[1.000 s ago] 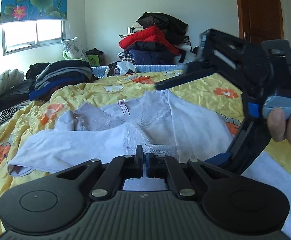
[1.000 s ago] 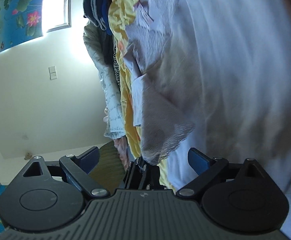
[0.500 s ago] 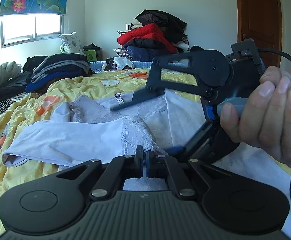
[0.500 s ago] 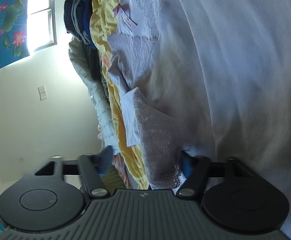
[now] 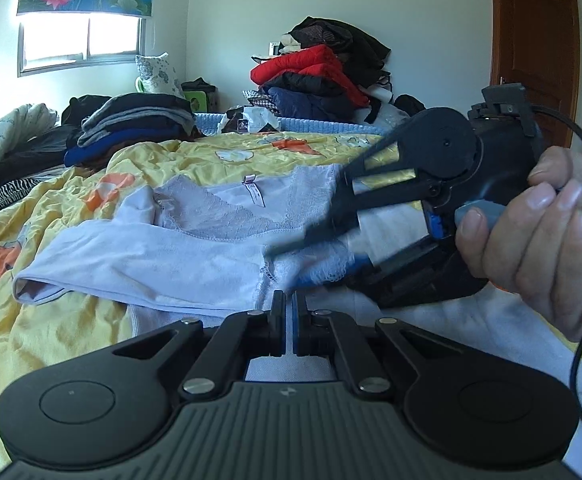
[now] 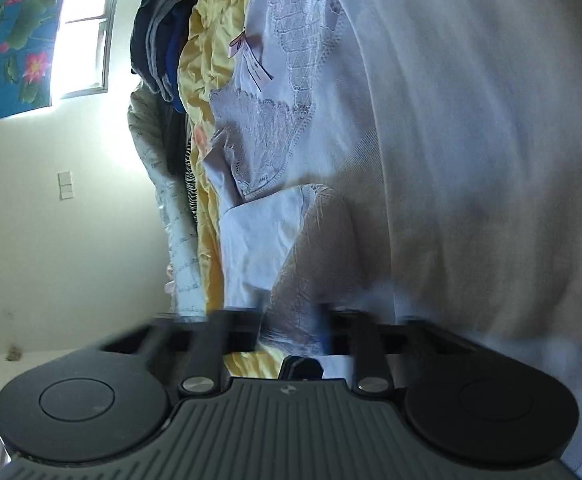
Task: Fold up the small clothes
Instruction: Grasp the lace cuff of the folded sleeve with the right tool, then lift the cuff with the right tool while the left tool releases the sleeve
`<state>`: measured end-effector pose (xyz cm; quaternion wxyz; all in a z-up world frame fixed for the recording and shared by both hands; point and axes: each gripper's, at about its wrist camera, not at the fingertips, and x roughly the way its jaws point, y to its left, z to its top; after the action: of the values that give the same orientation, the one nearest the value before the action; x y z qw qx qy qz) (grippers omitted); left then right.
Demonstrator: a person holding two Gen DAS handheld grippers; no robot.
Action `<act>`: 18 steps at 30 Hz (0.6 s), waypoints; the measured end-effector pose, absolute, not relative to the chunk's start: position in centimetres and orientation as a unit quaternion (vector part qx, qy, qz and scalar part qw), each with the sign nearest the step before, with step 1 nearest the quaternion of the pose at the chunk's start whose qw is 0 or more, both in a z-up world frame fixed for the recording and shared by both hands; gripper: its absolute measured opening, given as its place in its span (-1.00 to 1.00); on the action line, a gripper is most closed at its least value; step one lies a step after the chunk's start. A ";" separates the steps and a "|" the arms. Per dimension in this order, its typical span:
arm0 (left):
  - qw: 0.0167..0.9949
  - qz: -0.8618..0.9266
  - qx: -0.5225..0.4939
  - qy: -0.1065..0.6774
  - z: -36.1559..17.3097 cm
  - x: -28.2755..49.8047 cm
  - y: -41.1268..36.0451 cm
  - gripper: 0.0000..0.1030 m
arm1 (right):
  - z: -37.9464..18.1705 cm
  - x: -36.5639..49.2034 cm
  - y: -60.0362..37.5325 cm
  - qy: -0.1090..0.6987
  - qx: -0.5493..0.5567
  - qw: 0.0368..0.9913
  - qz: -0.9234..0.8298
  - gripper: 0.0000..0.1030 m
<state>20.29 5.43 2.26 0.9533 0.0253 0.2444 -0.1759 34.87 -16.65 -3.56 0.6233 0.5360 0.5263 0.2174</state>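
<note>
lower centre of the left wrist view: our left claw (image 5: pixel 289 322), fingers together, appears clamped on the near hem of the white lace-trimmed garment (image 5: pixel 195 256), which lies spread across the middle of the frame on the yellow bed (image 5: pixel 43 336). right of frame: our right claw (image 5: pixel 323 240), held side-on and motion-blurred; its fingers stand apart around a lace flap at lower centre of the right wrist view (image 6: pixel 291 322). to fold well, we judge: close fully on the flap, keep the near hem anchored, and carry the edge straight over so seams align.
</note>
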 end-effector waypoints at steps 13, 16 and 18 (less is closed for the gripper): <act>0.903 -0.069 -0.294 0.305 2.5 23.5 13.5 -0.84 | 1.7 33.3 -19.0 0.437 0.477 0.729 0.222 -0.80; 0.878 -0.070 -0.372 0.294 2.7 24.0 14.7 -0.16 | 3.6 32.1 -20.2 0.413 0.483 0.733 0.242 -0.80; 0.860 -0.051 -0.422 0.283 2.4 24.1 15.4 0.83 | 4.6 30.9 -21.2 0.400 0.486 0.735 0.253 -0.80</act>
<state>24.15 15.44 2.42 0.8600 -0.4216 0.2830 -0.0507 30.87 -21.19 4.58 0.7347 0.4855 0.4003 0.2535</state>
